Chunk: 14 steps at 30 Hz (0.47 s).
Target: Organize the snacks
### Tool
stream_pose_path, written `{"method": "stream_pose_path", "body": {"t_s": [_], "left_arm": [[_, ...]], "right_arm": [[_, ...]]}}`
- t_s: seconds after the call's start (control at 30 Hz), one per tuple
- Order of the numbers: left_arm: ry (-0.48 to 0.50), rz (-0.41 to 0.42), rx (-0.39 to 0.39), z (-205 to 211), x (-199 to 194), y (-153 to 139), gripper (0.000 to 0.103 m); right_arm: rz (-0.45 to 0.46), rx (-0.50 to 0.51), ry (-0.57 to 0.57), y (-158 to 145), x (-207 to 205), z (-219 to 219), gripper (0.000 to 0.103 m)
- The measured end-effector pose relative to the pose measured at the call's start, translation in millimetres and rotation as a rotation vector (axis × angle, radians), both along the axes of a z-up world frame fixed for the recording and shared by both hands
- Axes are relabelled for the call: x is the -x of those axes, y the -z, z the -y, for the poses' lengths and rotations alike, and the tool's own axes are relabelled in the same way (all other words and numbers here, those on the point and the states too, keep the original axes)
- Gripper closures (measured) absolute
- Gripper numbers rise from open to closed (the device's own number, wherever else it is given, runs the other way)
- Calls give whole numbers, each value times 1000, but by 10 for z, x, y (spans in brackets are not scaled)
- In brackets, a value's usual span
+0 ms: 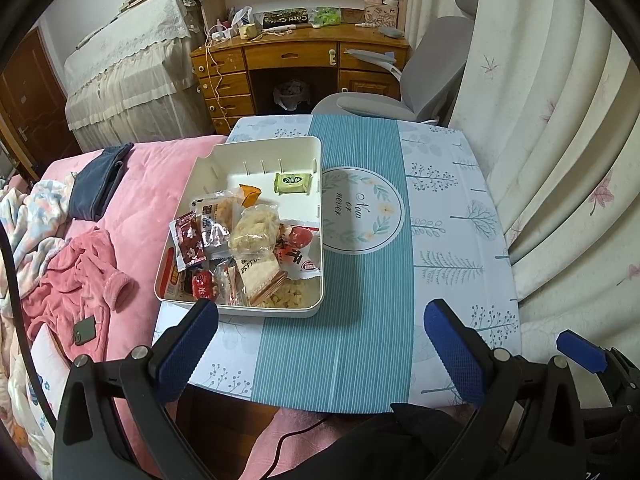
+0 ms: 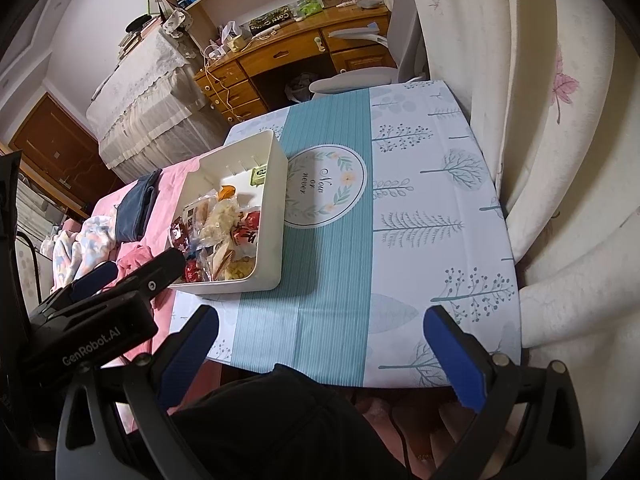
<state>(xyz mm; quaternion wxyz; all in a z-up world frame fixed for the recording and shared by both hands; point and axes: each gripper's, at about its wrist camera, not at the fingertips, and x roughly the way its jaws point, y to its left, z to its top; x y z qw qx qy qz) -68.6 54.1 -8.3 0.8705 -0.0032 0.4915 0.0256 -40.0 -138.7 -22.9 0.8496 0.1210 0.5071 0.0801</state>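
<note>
the snack box point(image 1: 256, 148) lay ahead-left of both wide-open, empty grippers — the left gripper point(image 1: 320, 354) nearer than the right gripper point(image 2: 322, 354) — long axis running away.

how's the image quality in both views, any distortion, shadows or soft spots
Left wrist view: strong fisheye bending with dark corners; the white plastic snack bin is sharp and casts a soft shadow on the teal striped tablecloth; the open left claw is slightly soft. Right wrist view: tilted and equally curved; the right claw looks soft, the curtain bright but not blown out.
</note>
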Motion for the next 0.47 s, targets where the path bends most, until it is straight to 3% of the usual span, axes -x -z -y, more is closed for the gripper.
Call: {"method": "stream_pose_path", "body": {"t_s": [0.47], "left_arm": [[2, -2, 0, -3, -2, 0, 1]], "right_arm": [[-3, -1, 0, -3, -8, 7, 0]]}}
